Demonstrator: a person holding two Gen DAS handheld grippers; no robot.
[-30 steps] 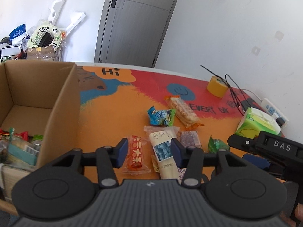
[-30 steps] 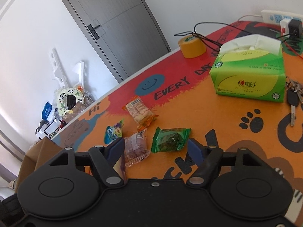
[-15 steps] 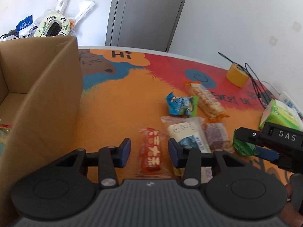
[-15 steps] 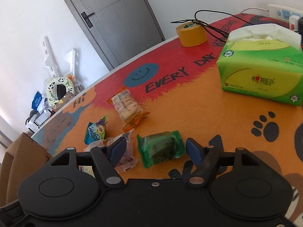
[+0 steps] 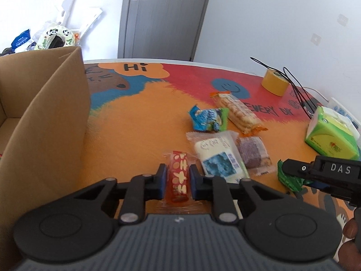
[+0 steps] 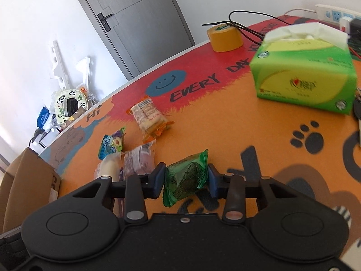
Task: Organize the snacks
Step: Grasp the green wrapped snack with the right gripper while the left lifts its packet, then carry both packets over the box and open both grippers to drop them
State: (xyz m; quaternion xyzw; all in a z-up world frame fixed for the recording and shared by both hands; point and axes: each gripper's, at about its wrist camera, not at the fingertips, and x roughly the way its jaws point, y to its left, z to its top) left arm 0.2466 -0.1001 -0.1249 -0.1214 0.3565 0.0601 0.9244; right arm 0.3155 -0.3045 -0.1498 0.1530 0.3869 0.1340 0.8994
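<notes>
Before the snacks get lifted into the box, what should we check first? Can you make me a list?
1. Left tool around the red snack: ok, pads on both sides.
2. Right tool around the green snack: ok.
3. Grips tight enough: cannot tell.
4. Cardboard box open at the top: ok.
5. White-and-blue packet clear of the red snack: cannot tell, very close.

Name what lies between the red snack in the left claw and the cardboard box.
Nothing: the left wrist view shows bare orange tabletop between the red snack and the cardboard box.
</notes>
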